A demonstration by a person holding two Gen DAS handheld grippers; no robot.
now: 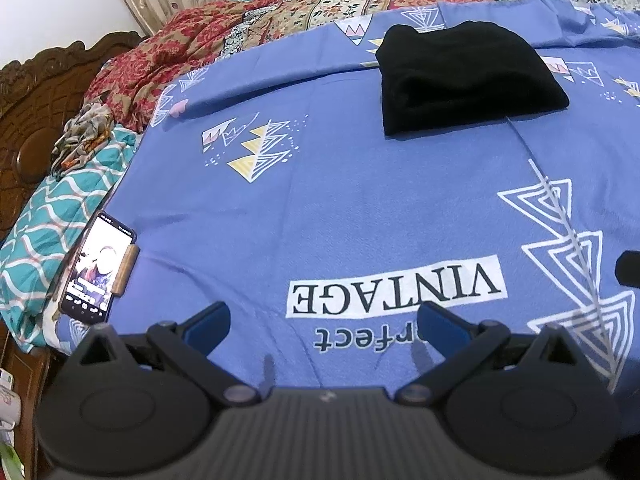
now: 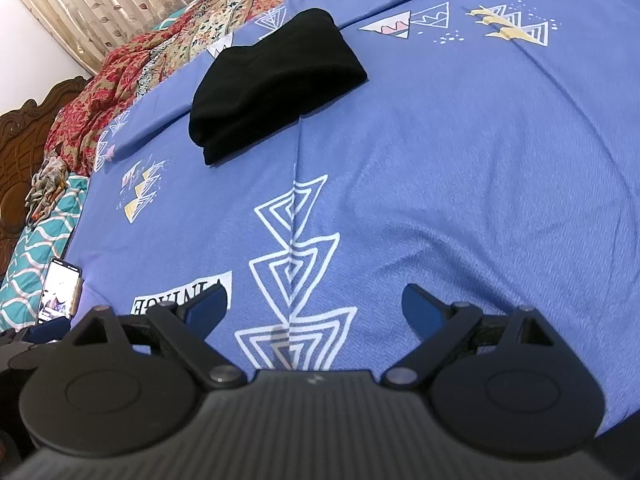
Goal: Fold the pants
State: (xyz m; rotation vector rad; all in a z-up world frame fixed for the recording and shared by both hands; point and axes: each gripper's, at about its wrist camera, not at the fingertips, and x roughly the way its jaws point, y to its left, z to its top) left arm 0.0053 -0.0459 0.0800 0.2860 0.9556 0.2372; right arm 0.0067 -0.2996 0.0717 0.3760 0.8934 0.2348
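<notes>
The black pants [image 1: 464,80] lay folded into a compact bundle in the upper middle of the left wrist view, resting on the blue printed bedsheet [image 1: 340,208] well apart from both tools. The left gripper [image 1: 324,320] was spread wide and held nothing; the right gripper [image 2: 316,306] was likewise wide open and empty, low in its frame. Folding looked finished, so any next move would likely be only tidying or withdrawal. A lit phone [image 1: 98,264] lay at the lower left, by the patterned quilt [image 1: 280,12].
</notes>
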